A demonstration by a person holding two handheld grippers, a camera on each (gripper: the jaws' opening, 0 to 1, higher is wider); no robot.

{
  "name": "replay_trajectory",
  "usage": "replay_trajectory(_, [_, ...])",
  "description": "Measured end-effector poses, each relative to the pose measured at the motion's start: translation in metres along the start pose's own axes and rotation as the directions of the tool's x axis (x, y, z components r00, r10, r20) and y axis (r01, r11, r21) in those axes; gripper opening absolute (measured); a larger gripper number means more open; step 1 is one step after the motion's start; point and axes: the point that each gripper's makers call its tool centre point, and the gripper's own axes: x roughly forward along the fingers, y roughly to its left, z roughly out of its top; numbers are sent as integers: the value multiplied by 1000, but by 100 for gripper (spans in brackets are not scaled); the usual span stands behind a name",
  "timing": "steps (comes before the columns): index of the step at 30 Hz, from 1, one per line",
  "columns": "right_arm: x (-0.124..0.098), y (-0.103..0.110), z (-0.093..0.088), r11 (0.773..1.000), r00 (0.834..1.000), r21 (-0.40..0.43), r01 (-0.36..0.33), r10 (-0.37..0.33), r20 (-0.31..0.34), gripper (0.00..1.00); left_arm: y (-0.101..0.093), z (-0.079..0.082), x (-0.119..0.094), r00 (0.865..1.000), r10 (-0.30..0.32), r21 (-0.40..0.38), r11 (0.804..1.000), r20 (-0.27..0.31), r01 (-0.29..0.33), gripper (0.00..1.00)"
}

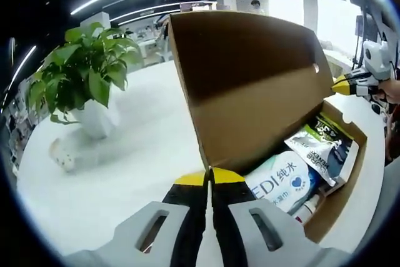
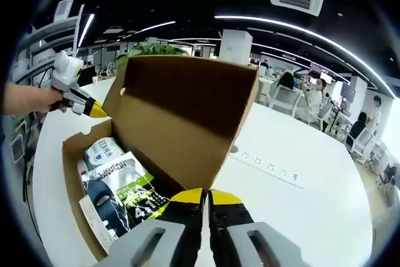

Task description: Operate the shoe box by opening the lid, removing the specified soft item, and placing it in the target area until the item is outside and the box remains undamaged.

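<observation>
Shoe box (image 1: pixel 340 201): brown cardboard, lower right of the left gripper view and lower left of the right gripper view, standing on a white table (image 1: pixel 125 154).

Lid (image 1: pixel 250 85): hinged flap, raised near upright, filling the centre of both views; small round hole near one upper corner.

Contents: several soft packets lying flat inside. A white-and-blue packet (image 1: pixel 284 182) with printed characters; a black, white and green pouch (image 2: pixel 125 189) beside it; further items underneath, not legible. Which of them is the specified soft item cannot be told.

Left gripper (image 1: pixel 208 178): jaws closed together, yellow tips meeting at the lid's lower corner edge, apparently pinching it. Also seen at the left of the right gripper view, held by a hand (image 2: pixel 28 99), its tip at the lid's side.

Right gripper (image 2: pixel 206 195): jaws closed likewise on the lid's opposite corner edge, bottom centre.

Surroundings: potted plant (image 1: pixel 87 79) upper left of the left gripper view; office furniture and seated people, right of the right gripper view.

Step in hand, judged: lid opening, nearly complete. Next move calls for one gripper to release the lid, open, and descend onto the packet without tearing the cardboard.
</observation>
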Motion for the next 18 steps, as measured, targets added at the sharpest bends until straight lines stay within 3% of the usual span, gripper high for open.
replay_trajectory(18, [2, -1, 2, 1000, 1000, 18, -14, 14, -27, 0, 1, 1, 0, 999, -4, -23, 1000, -42, 3, 0])
